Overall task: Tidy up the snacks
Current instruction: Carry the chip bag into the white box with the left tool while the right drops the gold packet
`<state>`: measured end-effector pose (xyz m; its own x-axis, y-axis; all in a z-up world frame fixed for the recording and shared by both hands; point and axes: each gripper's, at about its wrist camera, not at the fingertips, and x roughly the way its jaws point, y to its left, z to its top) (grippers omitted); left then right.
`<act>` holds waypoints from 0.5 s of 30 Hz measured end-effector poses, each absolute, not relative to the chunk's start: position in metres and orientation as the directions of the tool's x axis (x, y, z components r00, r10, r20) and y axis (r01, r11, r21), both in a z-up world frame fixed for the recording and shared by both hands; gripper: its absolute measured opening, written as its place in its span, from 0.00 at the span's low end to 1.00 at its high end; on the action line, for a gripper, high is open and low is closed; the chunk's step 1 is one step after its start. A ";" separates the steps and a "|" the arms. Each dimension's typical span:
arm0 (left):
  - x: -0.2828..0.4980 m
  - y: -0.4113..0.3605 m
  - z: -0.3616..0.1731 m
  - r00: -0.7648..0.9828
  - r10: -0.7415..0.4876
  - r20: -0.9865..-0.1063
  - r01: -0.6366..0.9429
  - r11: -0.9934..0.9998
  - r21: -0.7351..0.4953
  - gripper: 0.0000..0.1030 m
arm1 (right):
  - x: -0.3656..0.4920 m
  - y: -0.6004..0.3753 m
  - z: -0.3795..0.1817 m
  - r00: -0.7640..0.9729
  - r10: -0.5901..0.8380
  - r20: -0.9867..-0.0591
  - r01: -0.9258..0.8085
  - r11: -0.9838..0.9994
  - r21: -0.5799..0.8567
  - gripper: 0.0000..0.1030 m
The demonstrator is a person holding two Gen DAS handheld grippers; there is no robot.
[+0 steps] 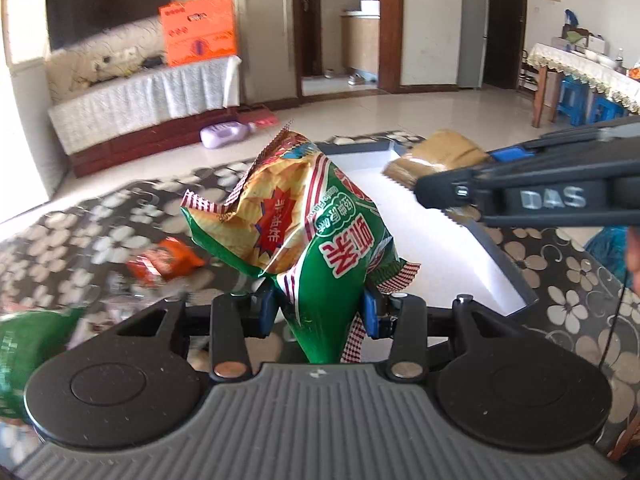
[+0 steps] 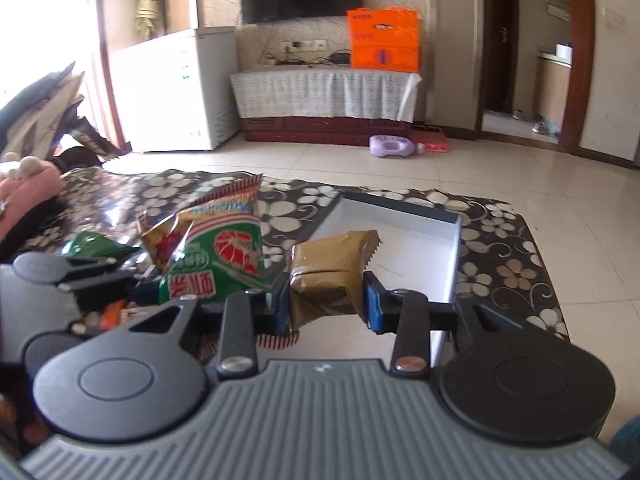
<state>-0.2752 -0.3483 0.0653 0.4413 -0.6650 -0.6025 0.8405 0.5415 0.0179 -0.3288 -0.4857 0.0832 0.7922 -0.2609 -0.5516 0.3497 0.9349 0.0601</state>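
The left tongs (image 1: 320,312) pinch a crinkly green foil chip bag (image 1: 304,216) and the right tongs (image 2: 326,302) clamp a tan foil snack packet (image 2: 332,272), both carried above the shallow white tray (image 2: 400,236) on the flowered surface (image 2: 516,272), apparently for dropping inside.

**Bright daylight, soft blur, fisheye bend**

Daylight floods in from a window (image 2: 24,20) at the left of the right wrist view, blowing it out. The glossy worktop (image 2: 120,196) shows glare. Motion blur smears the orange packet (image 1: 164,264). Walls bow at the edges.
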 end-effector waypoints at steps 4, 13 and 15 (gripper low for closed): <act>-0.274 -0.368 0.053 0.407 -0.674 -0.617 0.856 0.517 -0.001 0.45 | -0.315 -0.501 0.072 0.764 -0.284 -0.580 0.380 0.924 0.048 0.39; -0.265 -0.385 0.032 0.354 -0.670 -0.652 0.875 0.483 -0.021 0.46 | -0.285 -0.517 0.052 0.733 -0.277 -0.621 0.395 0.917 0.058 0.39; -0.265 -0.384 0.030 0.357 -0.671 -0.650 0.877 0.480 -0.013 0.48 | -0.280 -0.517 0.048 0.725 -0.272 -0.633 0.396 0.916 0.058 0.40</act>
<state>-0.2650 -0.3845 0.0304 0.3570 -0.6705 -0.6503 0.8774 0.4797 -0.0129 -0.2797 -0.5169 0.0478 0.7245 -0.2725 -0.6331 0.3957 0.9165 0.0584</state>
